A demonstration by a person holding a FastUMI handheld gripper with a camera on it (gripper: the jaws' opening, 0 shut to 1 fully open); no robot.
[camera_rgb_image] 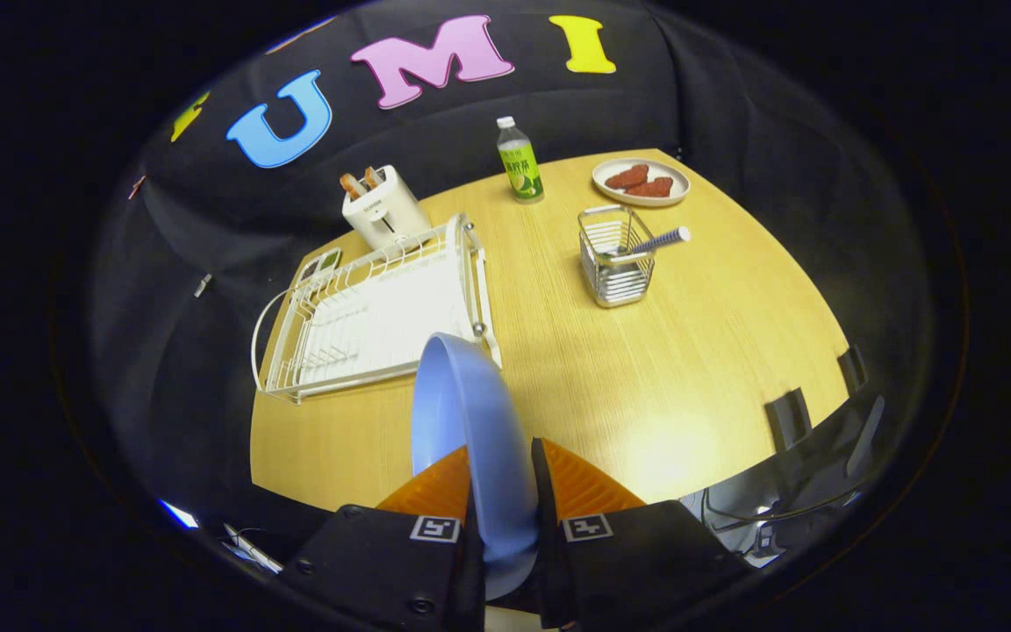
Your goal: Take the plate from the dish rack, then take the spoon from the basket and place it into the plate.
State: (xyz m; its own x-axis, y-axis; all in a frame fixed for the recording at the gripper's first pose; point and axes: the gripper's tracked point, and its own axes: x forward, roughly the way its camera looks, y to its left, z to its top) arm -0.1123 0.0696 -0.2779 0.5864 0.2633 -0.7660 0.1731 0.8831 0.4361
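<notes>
A light blue plate stands on edge between my fingers, held above the wooden table. My gripper is shut on its rim, one finger on each face. Beyond and to the left lies the white wire dish rack, with nothing in its slots. Further off to the right stands a wire basket with a spoon leaning in it, handle pointing right.
A white toaster with toast sits behind the rack. A green-labelled bottle stands at the far edge. A plate of brown food lies at the far right corner. Black clamps grip the table's near right edge.
</notes>
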